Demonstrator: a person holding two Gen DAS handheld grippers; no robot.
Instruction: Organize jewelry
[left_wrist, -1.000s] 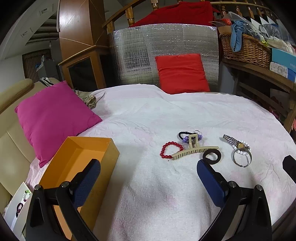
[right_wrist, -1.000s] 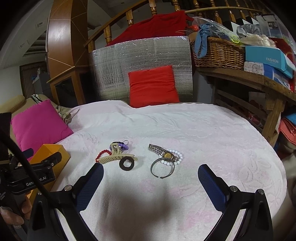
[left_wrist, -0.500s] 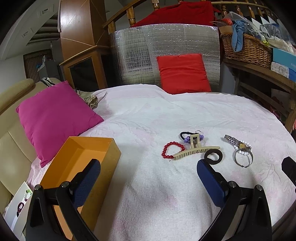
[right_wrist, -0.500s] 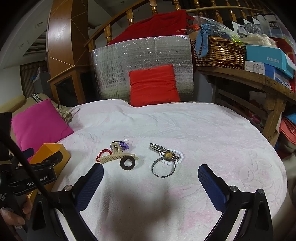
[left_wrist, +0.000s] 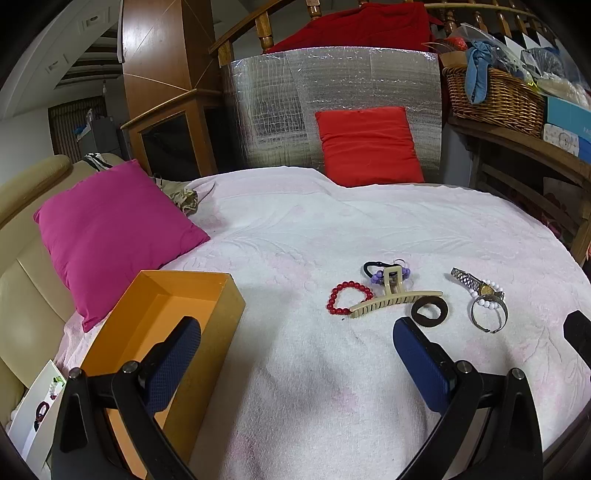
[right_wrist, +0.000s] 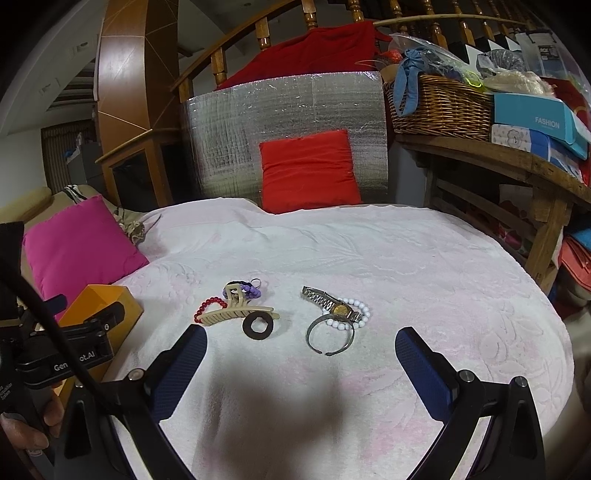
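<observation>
On the white towel (right_wrist: 369, 258) we've got all the jewelry sitting in two little clusters, nothing picked up so far. Left cluster: a red bead bracelet (left_wrist: 347, 297), a beige hair claw (left_wrist: 393, 297) lying across its right edge, a purple bead tie (left_wrist: 391, 272) tucked behind the claw, and a black ring (left_wrist: 429, 312) just under the claw's right end. Right cluster, a bit apart: a watch (right_wrist: 332, 304) lying over a white bead bracelet (right_wrist: 356, 314), with a silver bangle (right_wrist: 330, 338) touching them on the near side, its gap facing us.

Our left gripper (left_wrist: 295, 350) hangs over the towel with its blue pads spread wide and nothing between them. The left pad sits over the near corner of the orange box (left_wrist: 162, 332), which is open and looks empty as far as we can see inside. The box sits at the towel's left edge, well apart from the jewelry, right next to a pink pillow (left_wrist: 107, 236).

Our right gripper (right_wrist: 301, 363) is spread wide too, holding nothing, hovering just short of the bangle and the black ring. In that view the left gripper shows at the far left edge, with a hand (right_wrist: 22, 432) around its handle.

A red pillow (right_wrist: 308, 171) leans on a silver foil panel (right_wrist: 284, 122) at the back.
</observation>
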